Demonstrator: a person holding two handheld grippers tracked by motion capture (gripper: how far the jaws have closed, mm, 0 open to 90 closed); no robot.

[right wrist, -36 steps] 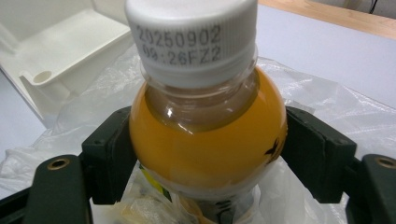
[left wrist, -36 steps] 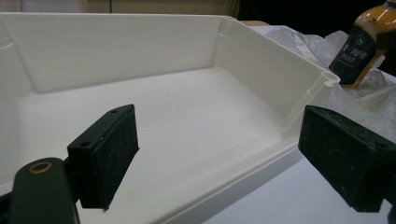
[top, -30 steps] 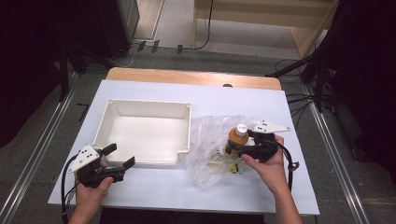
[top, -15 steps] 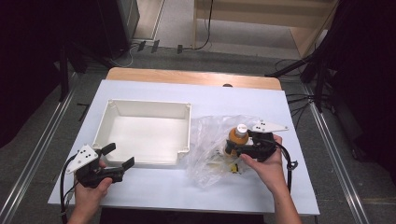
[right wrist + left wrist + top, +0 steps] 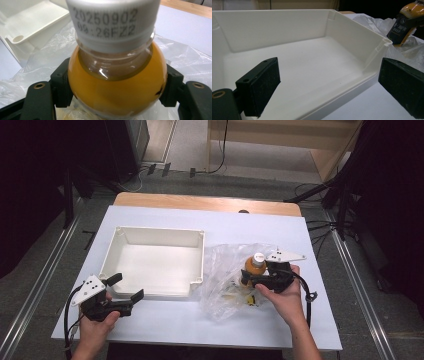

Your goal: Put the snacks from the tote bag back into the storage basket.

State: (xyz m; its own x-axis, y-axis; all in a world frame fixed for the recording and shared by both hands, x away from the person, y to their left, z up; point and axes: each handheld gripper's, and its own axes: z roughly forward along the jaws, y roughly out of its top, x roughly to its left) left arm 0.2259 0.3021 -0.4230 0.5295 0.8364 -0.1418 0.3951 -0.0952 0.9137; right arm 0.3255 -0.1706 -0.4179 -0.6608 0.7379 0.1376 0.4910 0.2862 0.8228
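**One bottle clamped, tray to its left**

One small clear plastic bottle of orange drink with a white screw cap (image 5: 254, 265) stands upright in the right gripper (image 5: 250, 279), its long axis vertical. In the right gripper view the black jaws press the bottle (image 5: 116, 85) from both sides at its shoulder, just under the cap, closed as far as the body lets them. The bottle sits over the crumpled clear plastic bag (image 5: 227, 280) that lies toward the near right part of the white table (image 5: 320, 320), just right of the tray's near right corner.

The open white rectangular plastic tray (image 5: 152, 295) lies to the left of the held bottle, with its right wall between the two. The likely move, carrying the bottle into the tray, would therefore go leftward and over that wall; the bottle would probably have to rise clear of the rim first. The right hand is the nearer one to the bottle and already has it.

The left gripper (image 5: 125, 288) hangs at the tray's near left corner, jaws spread wide and holding nothing; in the left gripper view its jaws frame the tray's (image 5: 352, 42) bare floor.

Against the earlier frames, the bottle has stayed in nearly the same spot, the left gripper likewise.
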